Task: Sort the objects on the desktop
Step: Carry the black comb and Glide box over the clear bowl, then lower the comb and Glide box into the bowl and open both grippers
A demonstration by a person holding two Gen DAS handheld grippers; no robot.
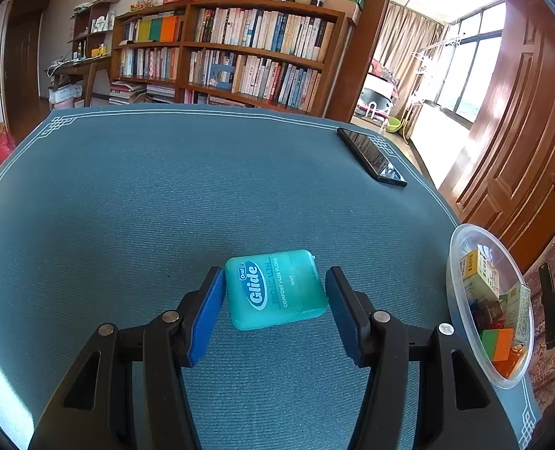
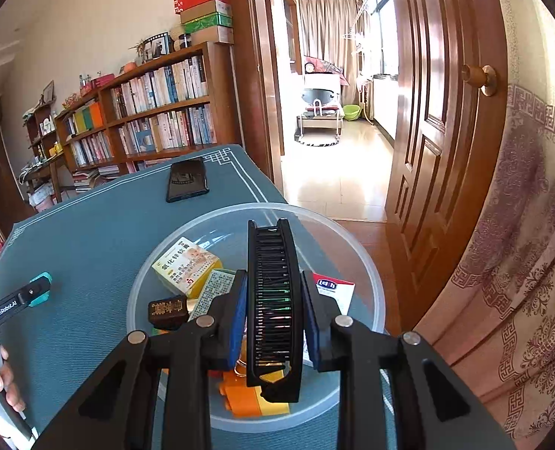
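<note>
A teal Glide floss box (image 1: 275,289) lies on the blue-green table mat (image 1: 165,187). My left gripper (image 1: 275,287) is around it, with both blue pads at its sides; whether they press it I cannot tell. In the right wrist view the floss box (image 2: 41,288) shows at that gripper's tip. My right gripper (image 2: 273,300) is shut on a black comb (image 2: 273,300) and holds it upright over the clear plastic bowl (image 2: 352,240). The bowl holds a yellow medicine box (image 2: 185,264), a dark small box (image 2: 167,309), an orange block (image 2: 247,397) and a leaflet (image 2: 333,292).
A black phone (image 1: 371,157) lies at the table's far right corner; it also shows in the right wrist view (image 2: 186,180). The bowl (image 1: 461,300) sits at the table's right edge. A wooden door (image 2: 438,150), a patterned curtain and a bookshelf (image 1: 221,48) lie beyond.
</note>
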